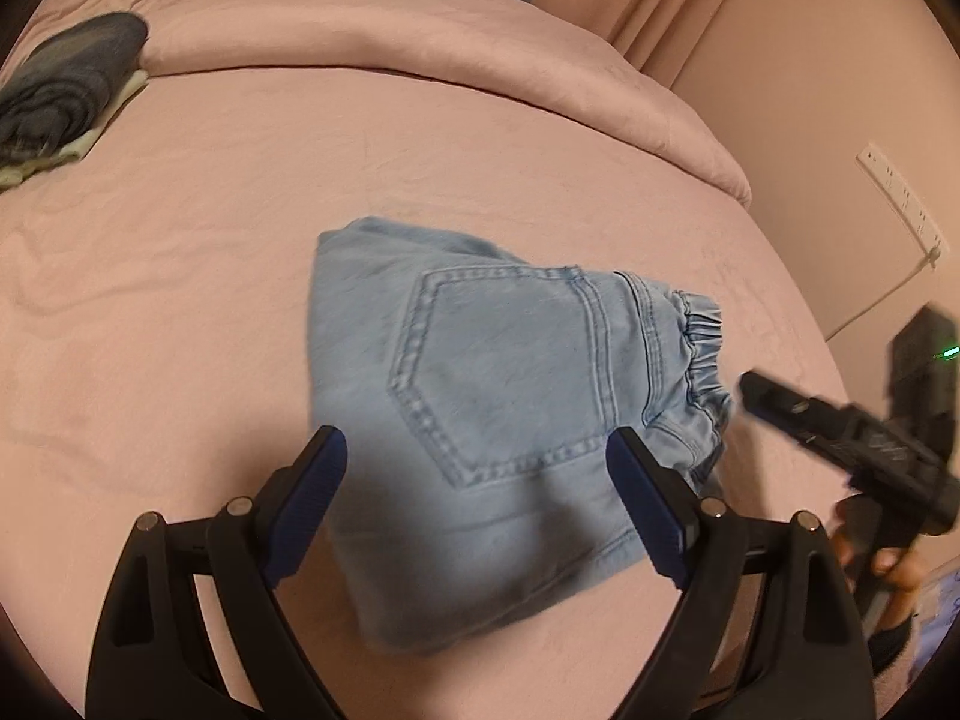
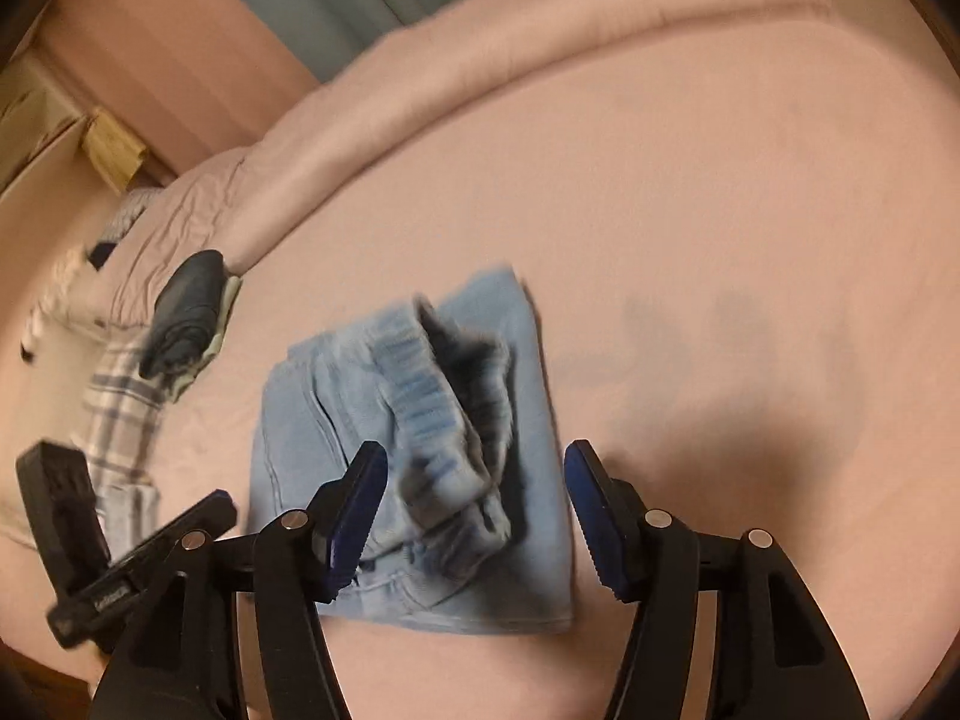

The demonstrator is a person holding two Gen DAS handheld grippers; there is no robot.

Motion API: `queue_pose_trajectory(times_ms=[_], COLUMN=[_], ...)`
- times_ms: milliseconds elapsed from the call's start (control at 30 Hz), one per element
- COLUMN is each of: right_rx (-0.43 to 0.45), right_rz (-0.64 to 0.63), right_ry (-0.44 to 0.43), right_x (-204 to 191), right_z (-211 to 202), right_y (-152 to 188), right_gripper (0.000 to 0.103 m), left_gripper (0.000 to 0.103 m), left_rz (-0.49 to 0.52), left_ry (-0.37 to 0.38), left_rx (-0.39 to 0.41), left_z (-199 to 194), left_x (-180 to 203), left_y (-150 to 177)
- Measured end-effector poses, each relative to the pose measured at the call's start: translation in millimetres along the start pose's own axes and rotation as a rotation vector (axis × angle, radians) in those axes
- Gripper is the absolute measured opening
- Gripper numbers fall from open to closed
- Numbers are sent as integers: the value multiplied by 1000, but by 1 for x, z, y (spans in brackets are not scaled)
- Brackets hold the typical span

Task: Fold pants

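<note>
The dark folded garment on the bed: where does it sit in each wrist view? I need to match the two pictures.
Left wrist view: dark folded garment at far upper left, on a pale cloth.
Right wrist view: dark folded garment at left of centre, beside the duvet's end.
Shared landmark: the folded light-blue jeans, lying mid-frame in both, on the pink sheet.

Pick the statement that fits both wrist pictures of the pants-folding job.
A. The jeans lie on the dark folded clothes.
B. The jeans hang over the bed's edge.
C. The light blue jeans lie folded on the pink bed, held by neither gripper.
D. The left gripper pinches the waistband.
C: the light blue jeans lie in a compact fold on the pink bed, with the left gripper and right gripper open above them.
</note>
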State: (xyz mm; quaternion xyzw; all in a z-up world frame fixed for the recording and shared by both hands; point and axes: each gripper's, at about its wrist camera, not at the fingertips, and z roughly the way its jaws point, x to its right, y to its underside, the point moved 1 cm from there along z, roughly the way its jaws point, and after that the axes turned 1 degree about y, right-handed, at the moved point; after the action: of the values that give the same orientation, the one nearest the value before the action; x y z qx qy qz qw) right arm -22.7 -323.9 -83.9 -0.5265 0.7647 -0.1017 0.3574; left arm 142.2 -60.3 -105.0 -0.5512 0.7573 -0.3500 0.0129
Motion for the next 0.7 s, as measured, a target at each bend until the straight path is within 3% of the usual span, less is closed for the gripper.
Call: queue_pose_trajectory(times_ms=[167,267,400,500,533,600,700], right_rx=[90,109,47,-62,-126,-96,-102], right_rz=[-146,-202,-277,-337,-339,-351,-326], right_ry=[0,-18,-46,8,3,8,-10], right_x=[-26,-38,-50,-47,-44,-39,-36], right_z=[-6,-1,13,39,50,51,50], right_y=[-17,-23,-8,16,25,34,31], right_gripper=[59,29,17,15,14,8,8], left_gripper=[85,83,77,80,85,91,91], left_rz=[49,72,106,122,125,137,148], left_ry=[-57,-65,-82,-92,-84,-71,-79], left_rx=[-17,-13,-85,-143,-147,-146,-134], left_z=[25,41,74,96,98,102,101], left_x=[18,24,28,27,26,28,29], left_y=[-25,-47,-62,-65,-66,-69,-70])
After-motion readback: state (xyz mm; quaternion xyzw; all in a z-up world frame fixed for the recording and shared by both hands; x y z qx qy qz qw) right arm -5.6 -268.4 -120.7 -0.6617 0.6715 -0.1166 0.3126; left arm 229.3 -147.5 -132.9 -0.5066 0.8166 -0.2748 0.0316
